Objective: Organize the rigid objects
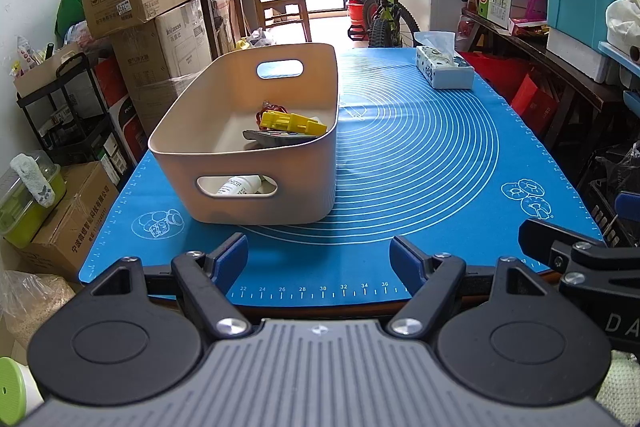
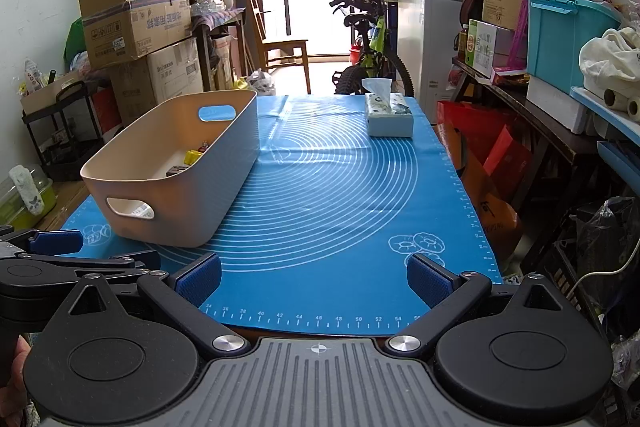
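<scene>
Left gripper [image 1: 318, 261] and right gripper [image 2: 314, 279] both spread wide, empty, over blue baking mat [image 1: 420, 155]; beige bin [image 1: 248, 147] holds yellow toy [image 1: 290, 123].

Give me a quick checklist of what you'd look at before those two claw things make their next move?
1. Left gripper open, nothing between its fingers: ok.
2. Right gripper open and empty: ok.
3. Bin upright on the mat: ok.
4. Yellow toy and bottle inside the bin: ok.
5. Loose things left on the mat: only the tissue box; whether it belongs in the bin: cannot tell.
</scene>
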Demonstrator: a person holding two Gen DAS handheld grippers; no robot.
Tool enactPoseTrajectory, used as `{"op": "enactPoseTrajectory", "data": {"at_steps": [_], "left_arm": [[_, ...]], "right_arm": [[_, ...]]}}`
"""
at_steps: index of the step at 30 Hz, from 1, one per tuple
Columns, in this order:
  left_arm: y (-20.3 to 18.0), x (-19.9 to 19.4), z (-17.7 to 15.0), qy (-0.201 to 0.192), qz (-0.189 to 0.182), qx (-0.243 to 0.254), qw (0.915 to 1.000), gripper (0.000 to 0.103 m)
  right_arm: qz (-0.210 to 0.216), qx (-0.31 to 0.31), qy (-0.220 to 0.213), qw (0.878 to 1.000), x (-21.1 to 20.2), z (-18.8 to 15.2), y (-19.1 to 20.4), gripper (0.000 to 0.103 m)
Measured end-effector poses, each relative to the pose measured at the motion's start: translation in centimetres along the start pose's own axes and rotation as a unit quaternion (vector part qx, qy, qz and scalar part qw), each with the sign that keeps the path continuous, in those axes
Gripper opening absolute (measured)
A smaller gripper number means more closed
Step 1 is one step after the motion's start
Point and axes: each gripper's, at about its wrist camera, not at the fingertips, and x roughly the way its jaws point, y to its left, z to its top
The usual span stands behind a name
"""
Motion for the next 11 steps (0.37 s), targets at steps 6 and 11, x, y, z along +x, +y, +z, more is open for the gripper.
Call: {"op": "enactPoseTrajectory", "data": {"at_steps": [6, 11], "left_arm": [[-0.03, 0.01, -0.01, 0.0, 0.001, -0.001, 1.0, 0.078], [0.01, -0.01, -0.03, 0.0, 0.0, 0.0, 1.0, 0.078]], "right_arm": [[0.0, 0.0, 0.0, 1.0, 0.0, 0.0, 0.0, 0.099], [0.0, 0.0, 0.0, 1.0, 0.05, -0.02, -0.04, 0.099]]}}
